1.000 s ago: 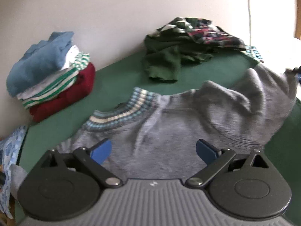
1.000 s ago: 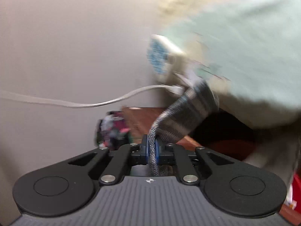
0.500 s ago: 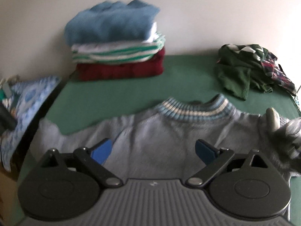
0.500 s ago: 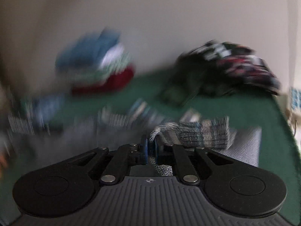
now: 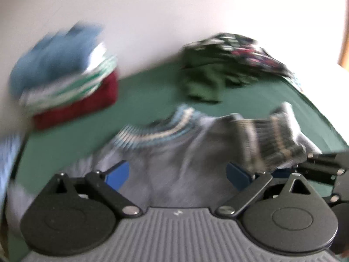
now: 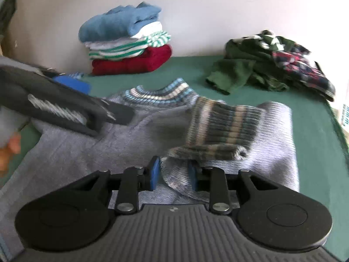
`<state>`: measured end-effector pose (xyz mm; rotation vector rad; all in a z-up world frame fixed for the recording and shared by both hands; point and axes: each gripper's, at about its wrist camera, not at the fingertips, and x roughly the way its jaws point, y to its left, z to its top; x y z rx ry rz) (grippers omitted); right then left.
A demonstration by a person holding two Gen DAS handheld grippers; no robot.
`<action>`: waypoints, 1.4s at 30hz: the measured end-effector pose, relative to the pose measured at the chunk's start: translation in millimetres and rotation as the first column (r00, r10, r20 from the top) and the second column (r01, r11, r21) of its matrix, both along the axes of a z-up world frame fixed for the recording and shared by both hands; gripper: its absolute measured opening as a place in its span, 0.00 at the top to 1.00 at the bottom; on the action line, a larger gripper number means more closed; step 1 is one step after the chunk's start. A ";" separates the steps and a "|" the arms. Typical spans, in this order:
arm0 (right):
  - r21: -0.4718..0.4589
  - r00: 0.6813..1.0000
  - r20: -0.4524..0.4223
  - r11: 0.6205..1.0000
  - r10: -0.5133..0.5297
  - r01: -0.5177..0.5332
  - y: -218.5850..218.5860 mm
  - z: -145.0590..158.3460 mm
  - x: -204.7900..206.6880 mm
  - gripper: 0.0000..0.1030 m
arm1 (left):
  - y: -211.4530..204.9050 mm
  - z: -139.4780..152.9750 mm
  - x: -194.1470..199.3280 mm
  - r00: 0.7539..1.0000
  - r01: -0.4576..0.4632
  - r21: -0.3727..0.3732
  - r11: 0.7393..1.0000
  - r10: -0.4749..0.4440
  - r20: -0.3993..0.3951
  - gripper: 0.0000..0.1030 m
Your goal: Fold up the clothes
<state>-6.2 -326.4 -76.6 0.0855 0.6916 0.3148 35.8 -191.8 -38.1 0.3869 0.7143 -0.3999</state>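
left gripper [image 5: 177, 175]: spread wide, nothing in it
right gripper [image 6: 174, 172]: partly parted around the ribbed striped cuff [image 6: 222, 128]
sweater [image 6: 91, 150]: fuzzy grey knit under both

Left wrist view motion-blurred; right sharper; soft daylight, perhaps from right; fisheye-curved edges.
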 end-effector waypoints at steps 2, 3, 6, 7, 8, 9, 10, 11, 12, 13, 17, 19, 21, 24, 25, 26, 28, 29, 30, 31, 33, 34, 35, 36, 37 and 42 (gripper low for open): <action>0.015 0.999 -0.001 0.999 -0.032 0.032 -10.7 2.1 -5.8 0.67 | -20.7 -5.2 -10.9 0.994 0.091 0.067 0.994 -0.095 0.060 0.08; 0.007 0.999 -0.010 0.999 -0.047 0.047 -16.6 2.9 -10.5 0.67 | -31.1 -7.9 -16.3 0.986 0.134 0.102 0.986 -0.143 0.088 0.07; 0.013 0.995 -0.013 0.995 -0.098 0.099 -30.1 1.0 -23.6 0.66 | -49.4 -13.2 -21.4 0.973 0.191 0.144 0.971 -0.207 0.105 0.08; 0.022 0.993 -0.014 0.993 -0.117 0.117 -35.8 0.5 -29.1 0.66 | -53.1 -14.6 -22.7 0.970 0.201 0.147 0.968 -0.218 0.109 0.08; 0.034 0.990 -0.014 0.989 -0.140 0.141 -41.4 2.4 -34.3 0.66 | -56.8 -15.9 -24.0 0.967 0.211 0.150 0.966 -0.229 0.112 0.08; 0.048 0.986 -0.014 0.985 -0.167 0.168 -48.1 3.4 -41.3 0.65 | -60.5 -17.3 -25.2 0.964 0.221 0.153 0.963 -0.240 0.115 0.08; 0.062 0.981 -0.014 0.979 -0.195 0.195 -54.9 4.3 -48.5 0.65 | -64.2 -18.7 -26.5 0.961 0.231 0.157 0.960 -0.251 0.118 0.08; 0.074 0.976 -0.018 0.973 -0.218 0.219 -60.4 3.8 -53.7 0.65 | -67.8 -20.1 -27.8 0.958 0.241 0.160 0.957 -0.261 0.121 0.08; 0.088 0.969 -0.026 0.965 -0.245 0.246 -66.4 2.4 -58.9 0.64 | -71.5 -21.5 -29.0 0.954 0.251 0.163 0.954 -0.272 0.124 0.08; 0.108 0.963 -0.038 0.956 -0.268 0.271 -73.2 1.0 -64.8 0.64 | -75.2 -22.9 -30.3 0.951 0.260 0.166 0.951 -0.283 0.127 0.08; 0.173 0.950 -0.045 0.934 -0.310 0.313 -89.4 -1.7 -82.3 0.65 | -87.0 -26.4 -37.6 0.932 0.325 0.146 0.934 -0.343 0.115 0.17; 0.177 0.946 -0.043 0.930 -0.320 0.322 -91.3 -2.2 -85.6 0.65 | -87.8 -25.7 -48.0 0.913 0.374 0.126 0.919 -0.389 0.124 0.15; 0.183 0.944 -0.041 0.927 -0.326 0.328 -93.0 -2.8 -88.1 0.65 | -88.3 -26.8 -57.2 0.894 0.416 0.122 0.901 -0.430 0.127 0.14; 0.197 0.943 -0.029 0.923 -0.333 0.332 -95.2 -3.8 -90.1 0.64 | -93.0 -32.6 -57.0 0.892 0.416 0.149 0.897 -0.434 0.128 0.27; 0.203 0.944 -0.028 0.922 -0.330 0.329 -95.7 -4.1 -90.3 0.65 | -94.7 -34.0 -54.2 0.897 0.403 0.155 0.902 -0.423 0.129 0.32; 0.210 0.945 -0.027 0.922 -0.327 0.325 -96.2 -4.3 -90.5 0.65 | -94.7 -35.1 -50.6 0.902 0.397 0.149 0.906 -0.415 0.118 0.37; 0.218 0.948 -0.020 0.924 -0.319 0.315 -95.8 -4.0 -90.6 0.65 | -92.7 -37.0 -43.4 0.910 0.393 0.129 0.910 -0.405 0.086 0.37; 0.219 0.949 -0.015 0.925 -0.315 0.310 -95.4 -3.6 -90.6 0.65 | -91.7 -38.0 -39.8 0.913 0.391 0.119 0.913 -0.401 0.070 0.37; 0.221 0.950 -0.010 0.926 -0.311 0.306 -95.0 -3.1 -90.7 0.65 | -89.6 -39.1 -41.2 0.910 0.398 0.123 0.909 -0.408 0.071 0.35; 0.224 0.953 -0.004 0.928 -0.304 0.297 -95.2 -2.3 -90.7 0.65 | -87.0 -40.3 -45.4 0.903 0.410 0.134 0.902 -0.422 0.083 0.32; 0.228 0.957 0.007 0.932 -0.290 0.281 -95.0 -1.0 -90.6 0.65 | -84.5 -43.4 -53.0 0.892 0.417 0.161 0.895 -0.437 0.117 0.23; 0.226 0.959 0.008 0.934 -0.285 0.276 -94.2 -1.2 -89.8 0.65 | -85.0 -45.7 -55.1 0.887 0.423 0.172 0.890 -0.445 0.120 0.24; 0.225 0.960 0.005 0.935 -0.281 0.273 -94.3 -2.2 -88.6 0.65 | -86.8 -48.0 -55.1 0.885 0.428 0.181 0.885 -0.452 0.116 0.27; 0.227 0.960 -0.001 0.935 -0.281 0.273 -94.2 -3.3 -87.2 0.65 | -88.8 -50.1 -54.5 0.882 0.432 0.189 0.882 -0.457 0.113 0.35; 0.230 0.960 -0.006 0.934 -0.280 0.274 -94.1 -4.4 -85.9 0.65 | -91.0 -51.9 -53.0 0.882 0.429 0.198 0.881 -0.456 0.117 0.43; 0.237 0.961 -0.011 0.933 -0.275 0.270 -94.6 -5.7 -84.6 0.65 | -88.8 -45.2 -37.1 0.910 0.377 0.138 0.916 -0.394 0.126 0.75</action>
